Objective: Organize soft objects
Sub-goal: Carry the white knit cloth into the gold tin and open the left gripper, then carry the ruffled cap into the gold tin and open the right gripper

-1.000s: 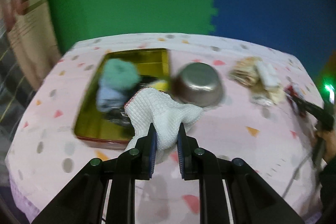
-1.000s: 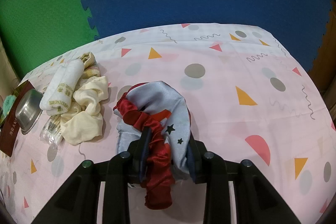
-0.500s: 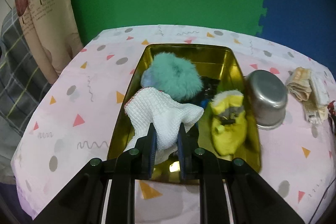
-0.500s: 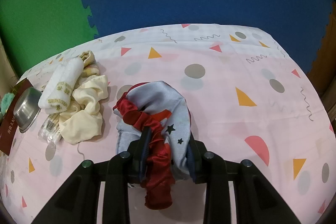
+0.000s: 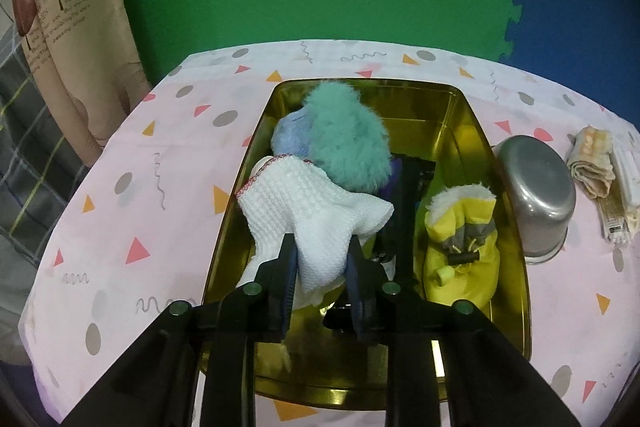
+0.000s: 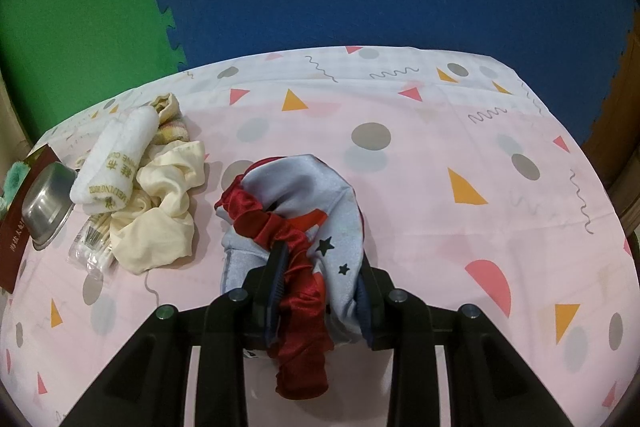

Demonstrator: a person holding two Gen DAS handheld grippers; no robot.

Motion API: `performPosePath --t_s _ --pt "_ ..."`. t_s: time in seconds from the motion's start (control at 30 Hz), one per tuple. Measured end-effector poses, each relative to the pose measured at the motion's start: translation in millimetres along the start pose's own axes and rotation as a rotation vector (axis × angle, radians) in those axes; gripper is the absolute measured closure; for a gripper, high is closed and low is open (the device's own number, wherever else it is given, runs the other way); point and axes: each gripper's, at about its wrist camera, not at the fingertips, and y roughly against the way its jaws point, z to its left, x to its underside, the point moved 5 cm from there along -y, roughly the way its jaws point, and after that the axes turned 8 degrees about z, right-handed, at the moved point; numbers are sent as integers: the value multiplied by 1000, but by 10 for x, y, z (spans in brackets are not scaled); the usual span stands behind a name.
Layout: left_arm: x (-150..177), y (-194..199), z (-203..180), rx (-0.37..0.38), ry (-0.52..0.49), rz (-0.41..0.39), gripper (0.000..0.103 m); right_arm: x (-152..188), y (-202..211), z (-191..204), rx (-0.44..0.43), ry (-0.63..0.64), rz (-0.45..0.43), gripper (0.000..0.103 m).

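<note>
- The left gripper (image 5: pixel 322 267) is clamping the white knit cloth (image 5: pixel 308 203) over the gold tin (image 5: pixel 516 247), the cloth's long axis running toward 11 o'clock.
- The right gripper (image 6: pixel 320 283) is pinching the red scrunchie (image 6: pixel 298 267) and grey-blue fabric (image 6: pixel 316 195), both stretching toward 12 o'clock.

— Any room in that gold tin (image 5: pixel 516 251)?

— Little. The teal fluffy ball (image 5: pixel 348 143) crowds the far left, the yellow boot (image 5: pixel 460 247) fills the right side, and something dark lies between them. Only the far right corner and the near end show bare bottom.

— Outside it?

— The steel bowl (image 5: pixel 534 195) sits just beside the tin's right wall. On the tablecloth (image 6: pixel 460 131), the white towel roll (image 6: pixel 116 163) and cream scrunchie (image 6: pixel 160 223) block the left; the right half lies open.
</note>
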Motion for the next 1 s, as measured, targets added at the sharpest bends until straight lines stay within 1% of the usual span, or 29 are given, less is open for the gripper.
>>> performPosePath --t_s 0.07,0.13,0.17,0.23,0.4,1.0 --pt "0 -6 -8 -9 -7 6 73 -2 2 -2 1 1 0 71" --pt "6 16 -17 -29 -18 0 71 -3 2 3 3 1 1 71" --pt "8 27 -19 -34 -20 -2 69 -3 3 4 4 1 1 71" --pt "13 59 -16 -61 -23 -5 55 -4 5 4 5 1 1 71" --pt "22 162 1 -79 -22 -26 46 -4 5 6 5 1 1 71" --pt "79 295 7 -93 -20 -40 43 -4 6 4 8 3 1 71"
